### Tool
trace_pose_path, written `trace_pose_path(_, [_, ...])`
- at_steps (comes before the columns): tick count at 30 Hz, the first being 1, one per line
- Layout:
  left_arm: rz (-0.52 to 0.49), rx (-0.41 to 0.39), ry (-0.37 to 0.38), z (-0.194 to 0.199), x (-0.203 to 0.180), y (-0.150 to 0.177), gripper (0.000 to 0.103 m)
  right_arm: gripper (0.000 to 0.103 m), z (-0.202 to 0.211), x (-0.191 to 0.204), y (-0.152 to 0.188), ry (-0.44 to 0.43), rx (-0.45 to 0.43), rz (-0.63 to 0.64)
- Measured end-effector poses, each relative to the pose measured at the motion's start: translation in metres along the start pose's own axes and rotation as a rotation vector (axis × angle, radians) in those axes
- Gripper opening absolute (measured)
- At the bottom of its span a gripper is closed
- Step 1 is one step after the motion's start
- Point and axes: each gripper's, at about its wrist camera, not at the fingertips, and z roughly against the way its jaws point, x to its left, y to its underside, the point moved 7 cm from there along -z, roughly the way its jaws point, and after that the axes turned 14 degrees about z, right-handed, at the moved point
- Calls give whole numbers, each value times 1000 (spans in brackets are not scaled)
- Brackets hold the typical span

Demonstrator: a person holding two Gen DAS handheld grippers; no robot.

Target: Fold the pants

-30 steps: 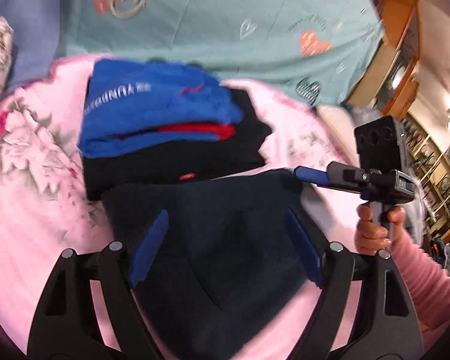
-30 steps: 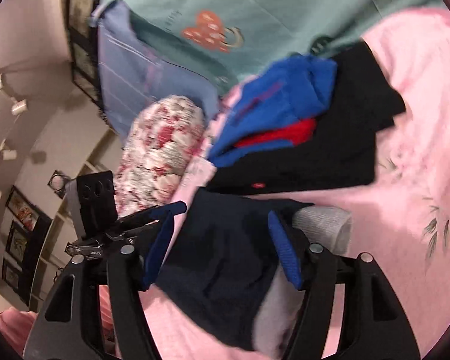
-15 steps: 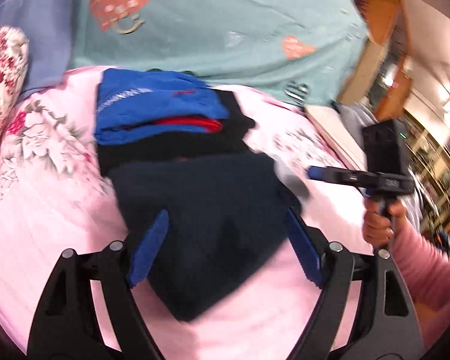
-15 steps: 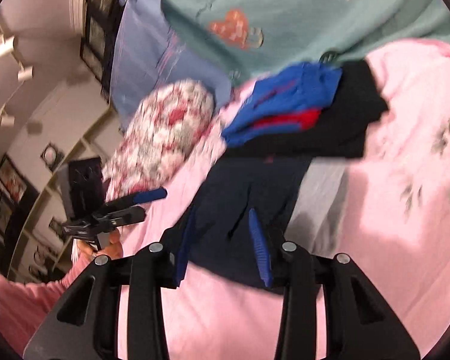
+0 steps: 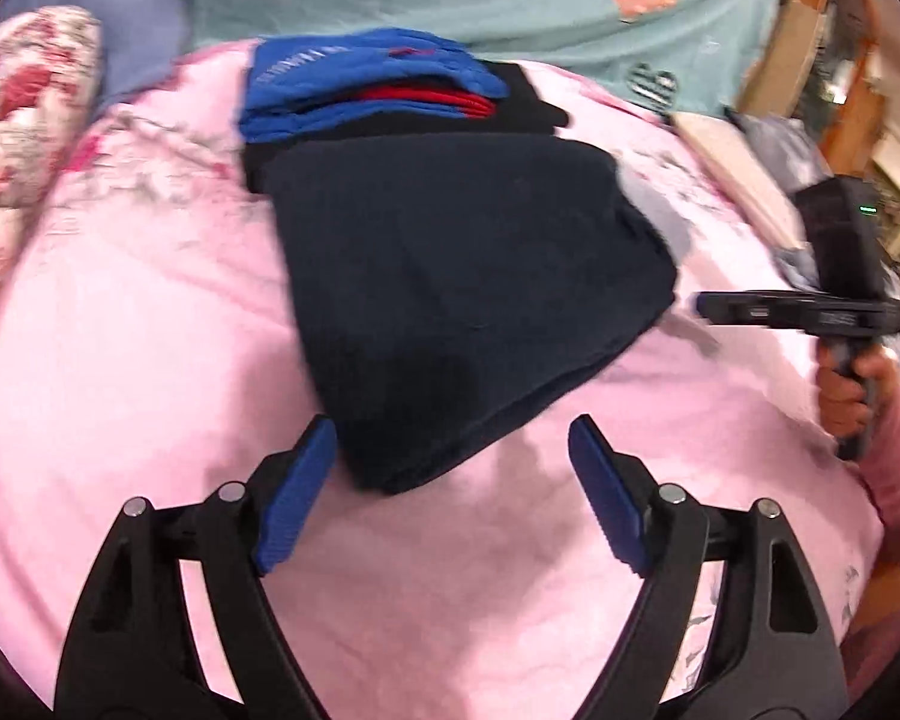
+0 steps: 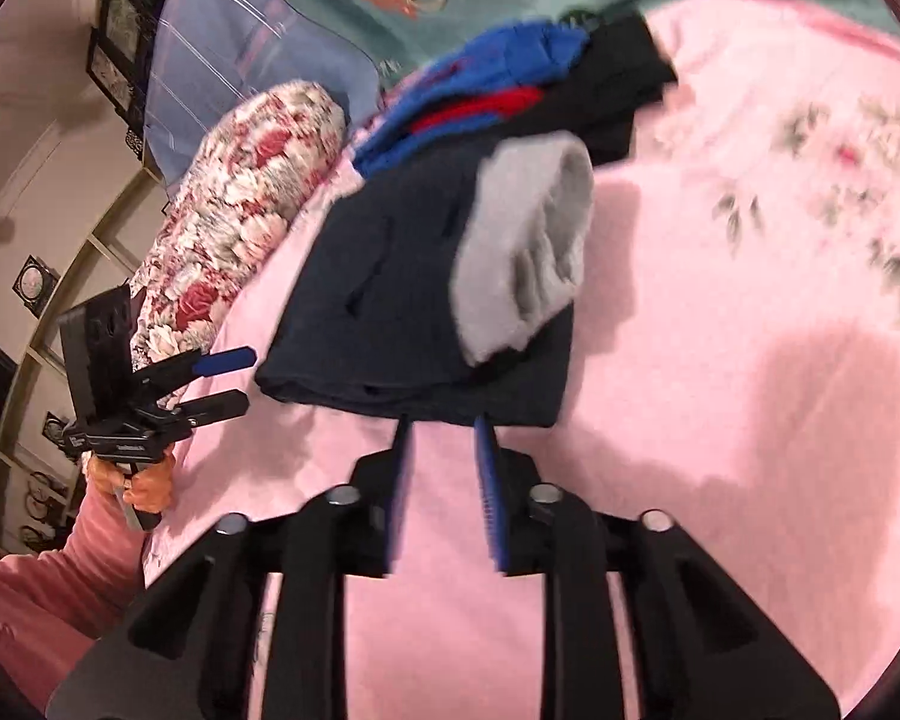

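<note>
The left gripper [image 5: 450,492] is hanging over the pink bedspread [image 5: 150,324] with its jaws spread wide, grasping nothing; one blue pad is sitting just beside the near corner of the folded navy pants [image 5: 462,300], though contact is unclear. The right gripper [image 6: 444,480] is showing its jaws drawn in to a narrow gap with only bedspread between them, the tips lying close to the near edge of the pants [image 6: 402,288], apparently not pinching it.

The right wrist view is showing a grey lining [image 6: 522,246] turned up on top of the pants (the left view is catching only a grey sliver at the far right edge). It is also showing the left gripper from the side, released.

The pants are lying on the bed as a compact bundle, their long axis running from the grippers away toward the stack of blue and black clothes [image 5: 378,84], which they are touching.
</note>
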Motion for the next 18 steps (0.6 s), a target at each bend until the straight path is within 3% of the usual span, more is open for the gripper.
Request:
trace_pose_path(2, [12,-59,-96,10,2,0,92,46,11,8,-2,61,-39,32])
trace_pose_path(7, [22,-150,-201,32,-6,3,98,63,30,34,-3,173,-89,95])
trace_pose_path(8, [35,-156,-200,34,-9,4,99,65,31,38,-1,211,-90,117])
trace_pose_path(10, [65,-154,-188,39,-12,8,99,86,37,51,2,287,-104,157])
trace_pose_path(12, [87,-161,-193,44,-17,13,99,95,43,59,6,337,-137,160])
trace_pose_path(18, [121,-215,-190,59,-37,38,101,102,53,78,31,449,-195,92])
